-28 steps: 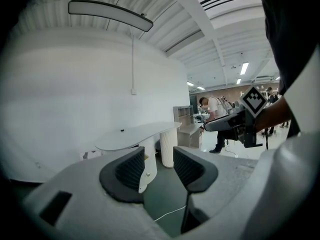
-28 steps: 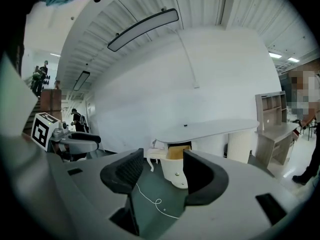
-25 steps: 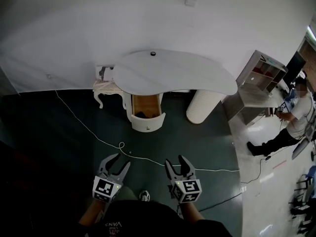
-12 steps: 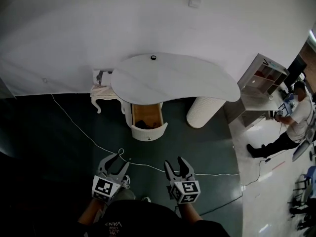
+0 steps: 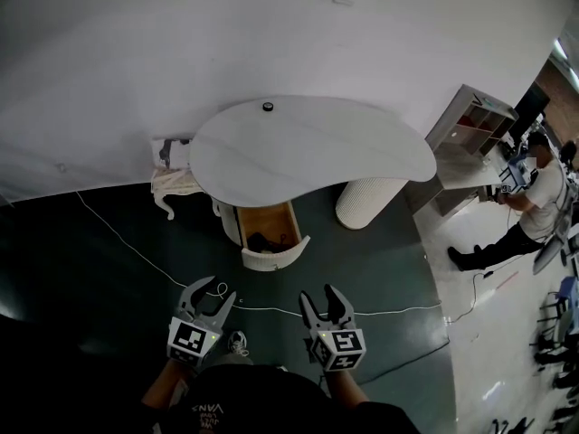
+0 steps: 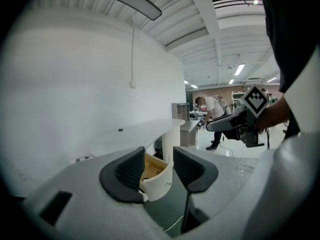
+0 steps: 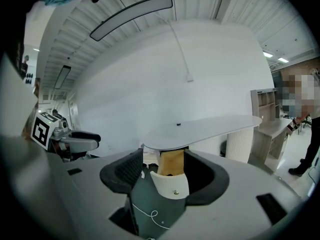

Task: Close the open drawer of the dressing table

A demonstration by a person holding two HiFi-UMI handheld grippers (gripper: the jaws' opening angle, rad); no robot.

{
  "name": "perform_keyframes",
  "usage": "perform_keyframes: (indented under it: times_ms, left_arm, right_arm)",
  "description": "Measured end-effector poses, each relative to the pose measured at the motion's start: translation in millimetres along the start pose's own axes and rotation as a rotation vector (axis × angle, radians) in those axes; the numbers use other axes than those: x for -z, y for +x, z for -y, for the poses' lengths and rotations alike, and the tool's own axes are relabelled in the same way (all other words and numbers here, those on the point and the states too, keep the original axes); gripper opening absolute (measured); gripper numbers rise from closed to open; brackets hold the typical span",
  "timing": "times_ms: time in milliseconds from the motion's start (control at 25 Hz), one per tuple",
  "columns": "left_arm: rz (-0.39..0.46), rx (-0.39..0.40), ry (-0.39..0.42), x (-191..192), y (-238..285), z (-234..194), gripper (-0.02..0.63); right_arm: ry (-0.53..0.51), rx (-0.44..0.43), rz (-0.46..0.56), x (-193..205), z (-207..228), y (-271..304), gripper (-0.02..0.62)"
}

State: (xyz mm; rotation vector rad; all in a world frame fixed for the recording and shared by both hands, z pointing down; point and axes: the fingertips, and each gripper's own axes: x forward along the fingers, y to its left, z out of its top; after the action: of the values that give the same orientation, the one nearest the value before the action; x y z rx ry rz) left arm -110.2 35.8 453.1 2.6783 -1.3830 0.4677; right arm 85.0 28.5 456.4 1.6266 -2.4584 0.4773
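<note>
White, the dressing table stands by the wall at 12 o'clock in the head view; its open drawer, wooden inside with a ribbed white front, juts out beneath the top toward 6 o'clock; the left gripper and right gripper hover side by side at 6 o'clock over the dark floor, well short of the drawer, each with jaws spread wide, gripping nothing.

Head view: high, steeply down. Gripper views: low, near-level, well back; all share drawer.
</note>
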Motion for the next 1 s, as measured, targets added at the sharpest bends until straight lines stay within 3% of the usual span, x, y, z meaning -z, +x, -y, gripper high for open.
perform_keyframes:
  times_ms: [440,760,1000]
  left_arm:
    - [0.01,0.02,0.04,9.2,11.7,-74.7,0.173]
    - [-0.009,0.047,0.023,19.1,39.1,-72.5,0.173]
    - [-0.012,0.001,0.001,16.2,63.2,-75.0,0.173]
  right_arm:
    - [0.009,0.128,-0.011,15.3,-2.9,44.4,0.276]
    - [0.017,0.116,-0.045,34.6,8.8,66.5,0.282]
    - [-0.014,0.055,-0.086,49.4,28.2,96.4,0.282]
